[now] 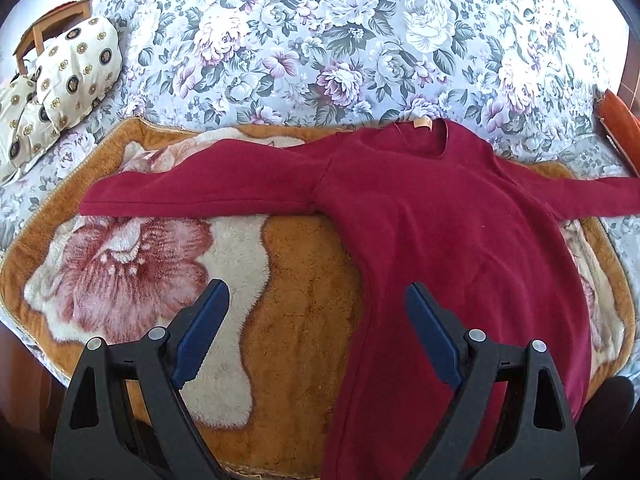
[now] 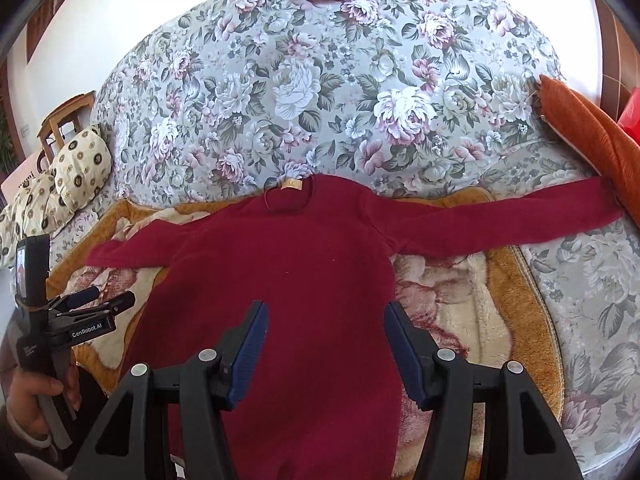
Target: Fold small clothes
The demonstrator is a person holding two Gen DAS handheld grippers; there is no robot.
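1. Left wrist view: left gripper (image 1: 318, 300) hangs over the bed w/ its blue pads (image 1: 204, 328) wide apart and nothing between them. One pad sits over the fleece blanket (image 1: 296, 280); the other, at 3 o'clock from it, is over the edge of the red top (image 1: 440, 220).
2. Red top lies flat, front up, neck hole w/ tan label (image 1: 422, 123) at 12 o'clock, both sleeves spread out toward 9 and 3 o'clock. Its body runs down to 6 o'clock, past the frame edge.
3. Fleece blanket (orange-brown w/ big pink flowers) is under the top, spread on the floral bedspread (image 1: 320, 40).
4. Cream patterned pillow (image 1: 76, 64) sits at 10 o'clock, well apart from the top.
5. Right wrist view: right gripper (image 2: 326, 320) is above the top's lower body, fingers spread, nothing pinched; whether they touch the cloth I can't tell.
6. Right sleeve's cuff reaches an orange cushion (image 2: 592, 136) at 2 o'clock.
7. At 8 o'clock a hand (image 2: 36, 396) grips the other tool's handle.
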